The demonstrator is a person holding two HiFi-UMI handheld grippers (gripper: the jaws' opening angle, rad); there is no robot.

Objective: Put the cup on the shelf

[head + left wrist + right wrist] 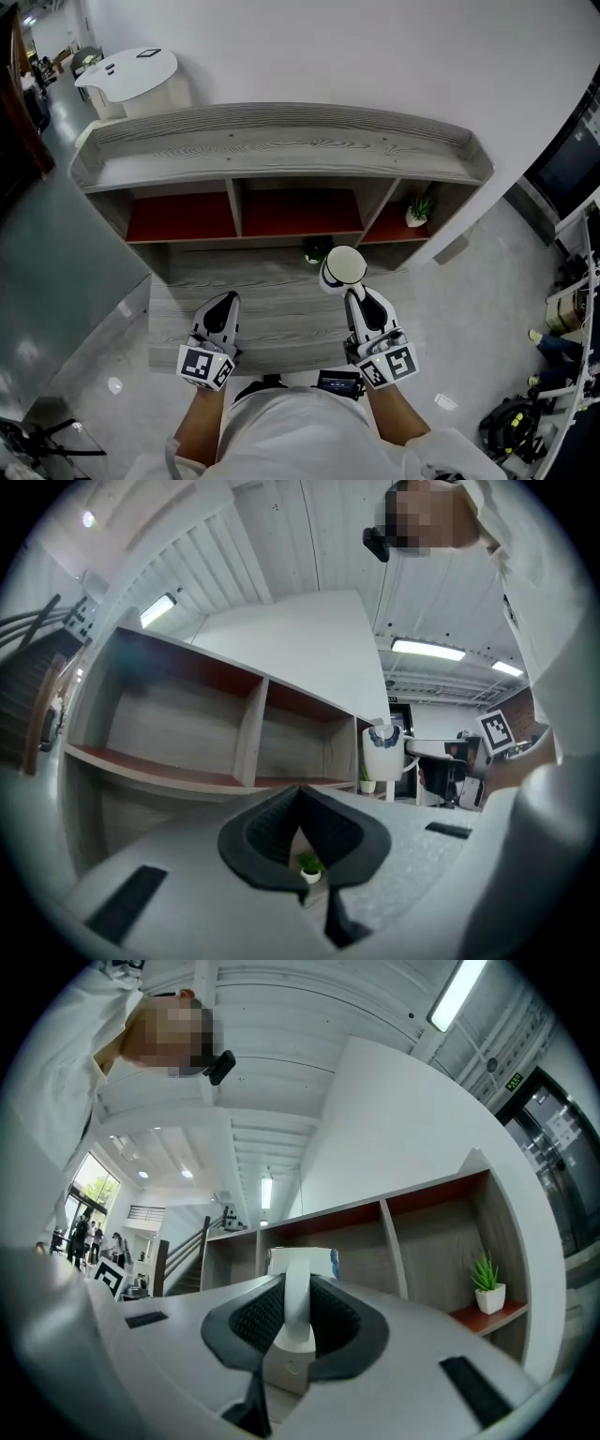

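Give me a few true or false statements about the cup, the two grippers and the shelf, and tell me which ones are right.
1. The right gripper is shut on the handle of the white cup. True.
2. The left gripper grips a potted plant. False: its jaws are together with nothing between them; a small plant only shows beyond them.
3. The cup stands inside a compartment of the shelf. False: it is held in the air in front of the shelf, not yet set down.
4. A small potted plant stands in the shelf's right-hand compartment. True.
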